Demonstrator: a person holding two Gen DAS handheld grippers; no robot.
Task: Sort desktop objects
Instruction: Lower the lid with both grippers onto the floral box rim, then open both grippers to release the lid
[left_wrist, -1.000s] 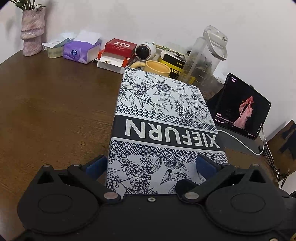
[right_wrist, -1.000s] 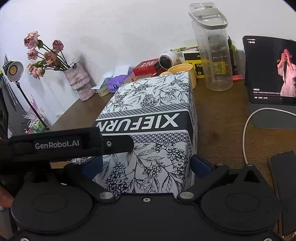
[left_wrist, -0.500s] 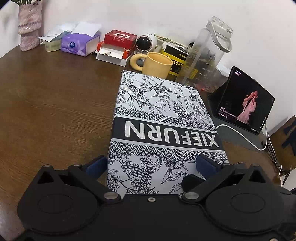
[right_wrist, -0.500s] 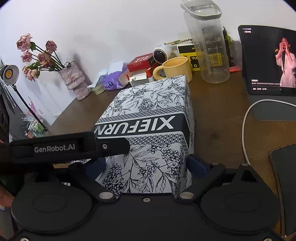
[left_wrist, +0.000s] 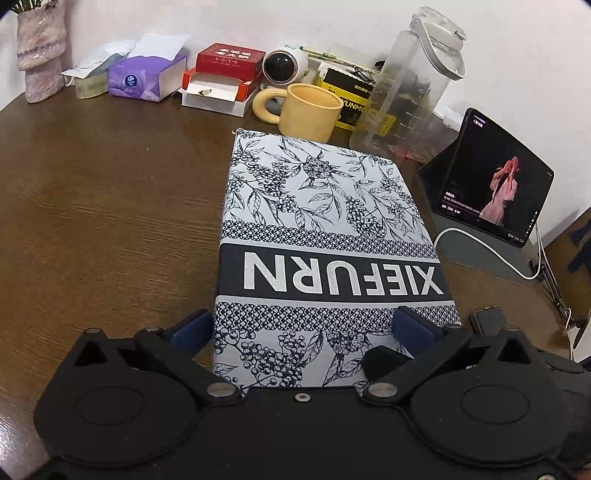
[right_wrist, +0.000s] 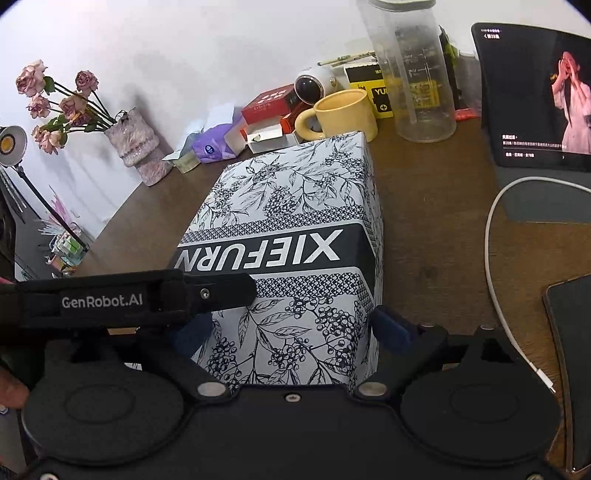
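Since the earlier frames the white rectangular cardboard box printed with dark blue leaves and berries and the word XIEFURN (left_wrist: 325, 236) (right_wrist: 295, 236) has drawn back from the clutter at the wall. The pale yellow ceramic mug (left_wrist: 308, 110) (right_wrist: 341, 114), formerly half hidden behind the box's far edge, now shows nearly whole in both views. More of the brown wood-grain worktop (left_wrist: 103, 206) (right_wrist: 436, 221) lies open on either side.

Left gripper (left_wrist: 301, 326): level, pointing along the box's length toward the wall. Its blue-padded fingers (left_wrist: 190, 330) are spread wide and pressed to the two long sides of the box at its near end.

Right gripper (right_wrist: 291, 332): set at the same near end, angled slightly leftward. One blue finger (right_wrist: 391, 326) bears on the box's right side; the other is largely hidden behind the left gripper's black strap marked GenRobot.AI (right_wrist: 110, 301). Both grippers hold the box.

Whether the box rests on the worktop or is raised cannot be told. It lies centrally, with the clear plastic jug (left_wrist: 410, 85) (right_wrist: 413, 70) and a propped tablet with a lit screen (left_wrist: 495, 192) (right_wrist: 539, 96) beyond to the right.
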